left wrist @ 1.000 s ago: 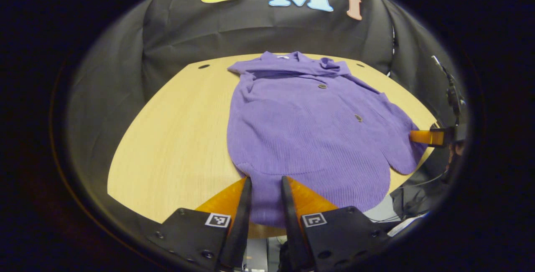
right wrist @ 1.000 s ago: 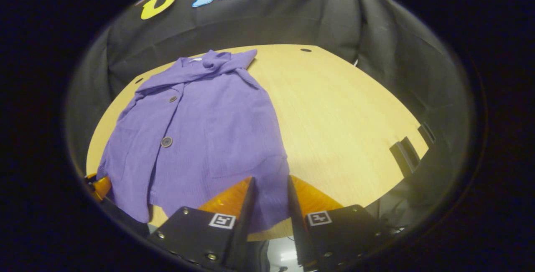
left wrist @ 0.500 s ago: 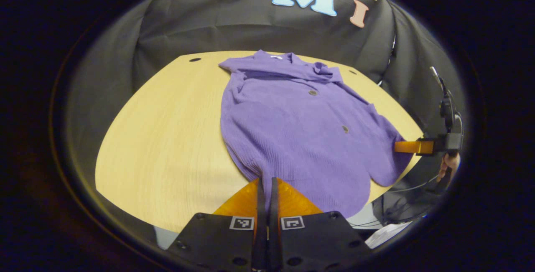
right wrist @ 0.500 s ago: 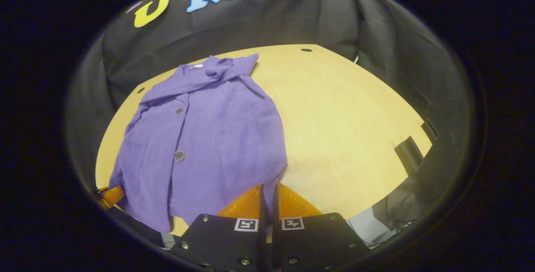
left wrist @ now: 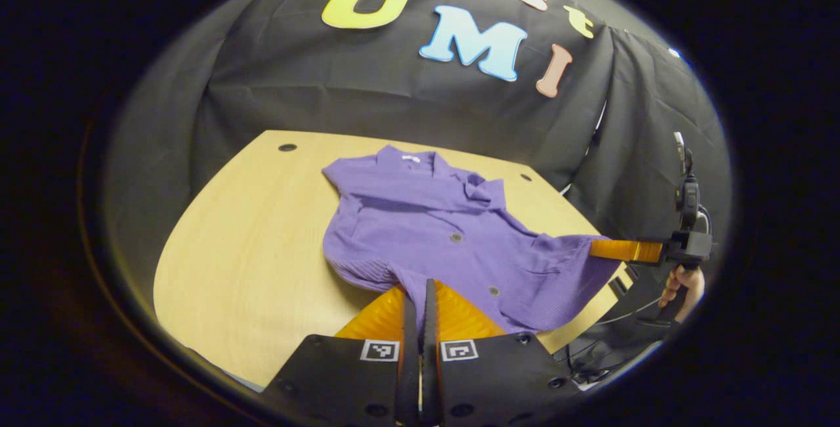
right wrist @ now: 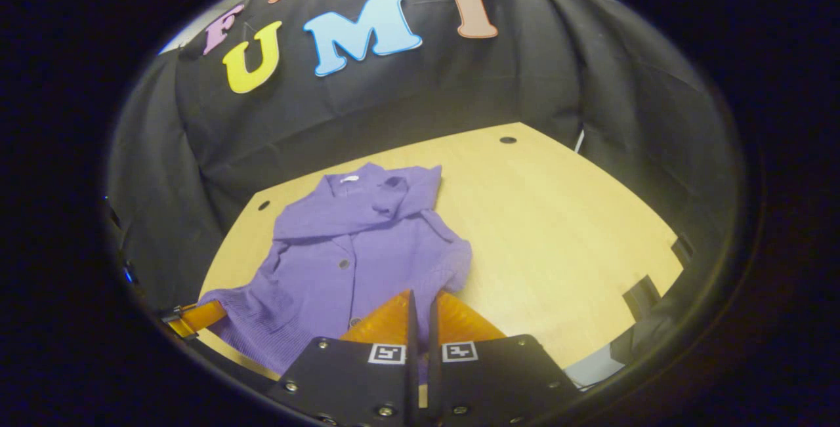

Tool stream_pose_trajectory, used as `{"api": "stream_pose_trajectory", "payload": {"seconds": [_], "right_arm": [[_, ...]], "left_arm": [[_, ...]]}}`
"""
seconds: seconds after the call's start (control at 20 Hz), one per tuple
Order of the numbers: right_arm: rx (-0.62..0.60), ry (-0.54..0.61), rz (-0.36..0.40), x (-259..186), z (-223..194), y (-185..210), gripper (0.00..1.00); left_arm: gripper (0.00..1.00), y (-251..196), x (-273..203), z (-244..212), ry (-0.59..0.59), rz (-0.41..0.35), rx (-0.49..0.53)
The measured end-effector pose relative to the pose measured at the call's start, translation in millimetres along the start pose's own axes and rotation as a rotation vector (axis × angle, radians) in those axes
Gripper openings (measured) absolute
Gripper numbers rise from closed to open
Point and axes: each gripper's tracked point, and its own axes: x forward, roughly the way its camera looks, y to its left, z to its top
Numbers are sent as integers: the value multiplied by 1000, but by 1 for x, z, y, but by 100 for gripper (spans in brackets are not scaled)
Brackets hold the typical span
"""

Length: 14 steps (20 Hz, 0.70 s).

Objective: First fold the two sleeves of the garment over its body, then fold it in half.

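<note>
Both sets of jaws pinch the hem corners of the purple garment (left wrist: 433, 230); soft, limp knit sags between them, drooping toward the worktop (left wrist: 249, 230) ahead.

The purple ribbed garment (left wrist: 433, 230) has dark buttons. Its collar lies flat mid-frame; its near hem corners are raised.

The cardigan (left wrist: 433, 230) lies on the table (left wrist: 249, 230), its collar (left wrist: 407, 164) toward the far edge, before the wall cloth (left wrist: 367, 105). Its near hem is raised off the tabletop. The left gripper (left wrist: 420, 296) pinches the hem's near left corner; the right gripper (right wrist: 420, 302) pinches the near right corner. In the left gripper view, a hand (left wrist: 682, 283) holds the right gripper at the table's right edge.
</note>
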Motion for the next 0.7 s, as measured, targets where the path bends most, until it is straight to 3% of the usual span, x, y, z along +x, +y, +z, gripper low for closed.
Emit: {"api": "stream_pose_trajectory", "payload": {"seconds": [0.35, 0.7], "right_arm": [[-38, -69, 103, 30, 85, 32, 6], [-54, -89, 177, 93, 159, 43, 6]], "left_arm": [[9, 18, 30, 100, -121, 36, -59], [9, 47, 90, 161, -168, 117, -86]]}}
